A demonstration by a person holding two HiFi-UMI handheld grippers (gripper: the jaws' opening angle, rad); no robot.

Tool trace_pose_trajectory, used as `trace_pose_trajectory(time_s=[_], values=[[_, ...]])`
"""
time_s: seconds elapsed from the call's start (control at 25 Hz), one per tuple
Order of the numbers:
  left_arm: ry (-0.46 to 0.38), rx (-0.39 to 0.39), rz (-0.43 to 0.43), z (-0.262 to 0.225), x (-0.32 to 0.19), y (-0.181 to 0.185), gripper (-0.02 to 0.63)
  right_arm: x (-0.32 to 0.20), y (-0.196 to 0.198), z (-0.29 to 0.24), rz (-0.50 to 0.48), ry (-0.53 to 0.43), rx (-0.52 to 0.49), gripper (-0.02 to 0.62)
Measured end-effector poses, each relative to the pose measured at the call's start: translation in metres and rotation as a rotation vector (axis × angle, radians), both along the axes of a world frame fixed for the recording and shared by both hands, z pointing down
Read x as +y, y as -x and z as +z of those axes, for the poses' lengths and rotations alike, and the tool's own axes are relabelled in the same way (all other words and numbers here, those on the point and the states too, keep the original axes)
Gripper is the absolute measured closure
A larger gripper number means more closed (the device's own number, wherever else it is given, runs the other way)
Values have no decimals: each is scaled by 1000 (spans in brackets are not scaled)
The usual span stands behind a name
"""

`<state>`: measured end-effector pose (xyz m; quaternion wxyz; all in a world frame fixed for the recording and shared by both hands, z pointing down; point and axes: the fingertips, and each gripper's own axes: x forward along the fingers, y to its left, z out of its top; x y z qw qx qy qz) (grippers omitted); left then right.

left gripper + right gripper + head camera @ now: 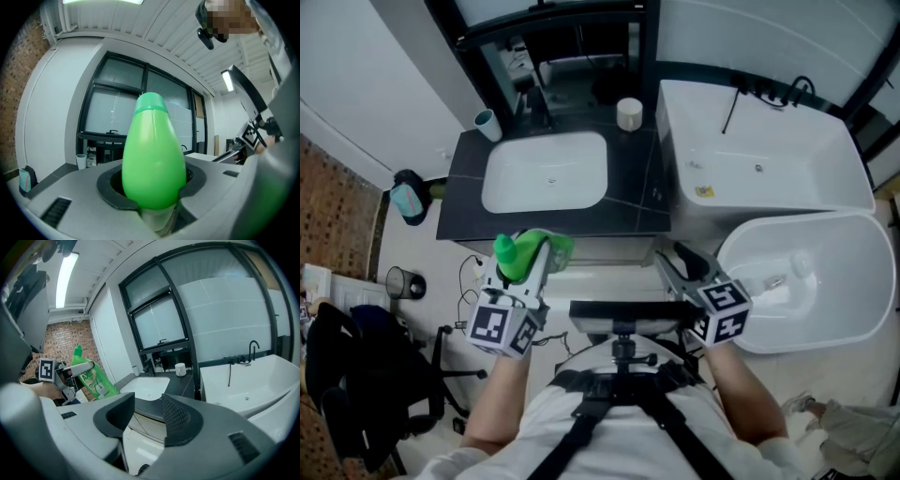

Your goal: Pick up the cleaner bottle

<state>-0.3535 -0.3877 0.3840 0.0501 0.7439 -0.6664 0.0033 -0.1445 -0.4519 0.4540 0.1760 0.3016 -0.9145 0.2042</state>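
The cleaner bottle [516, 255] is bright green with a green cap. It is held in the air in front of the dark vanity counter [637, 214], with my left gripper [534, 253] shut on its body. In the left gripper view the bottle [152, 159] fills the gap between the jaws, cap upward. My right gripper [670, 258] hovers to the right of it, near the counter's front edge. Its jaws stand open with nothing between them [147, 417]. From the right gripper view the labelled bottle [93, 378] shows tilted in the left gripper [77, 369].
A white sink basin [546, 171] sits in the counter, with a teal cup [487, 124] at its back left and a white cup [629, 112] at its back right. A bathtub [769, 155] and a white oval bowl [853, 309] lie to the right. A wastebasket [405, 281] and black chair [356, 375] stand left.
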Motion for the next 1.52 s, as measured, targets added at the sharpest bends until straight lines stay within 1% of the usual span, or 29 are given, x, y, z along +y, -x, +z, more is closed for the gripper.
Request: trace_pose_trajectory(time_s=[0.4,0.6,0.76,0.88,1.12,1.52], values=[[19,-3,-13,7,6,-9,434,-2,-12,-14,-19,-16,-6,416],[27,-1,-20,8,10,-13,434,-5,-25,-11,-10,-2,6,416],[26,-6,-36,6,13,-9,434,-12,-27,-10,-14,-10,10,420],[31,-5,-42,7,13,-9,434,-16,-27,-11,-13,-16,11,446],[37,1,-26,8,12,-15,434,-15,-31,-9,-14,-5,12,454],[51,2,18,12,2,-25,434,-15,-39,-8,7,-13,25,547]])
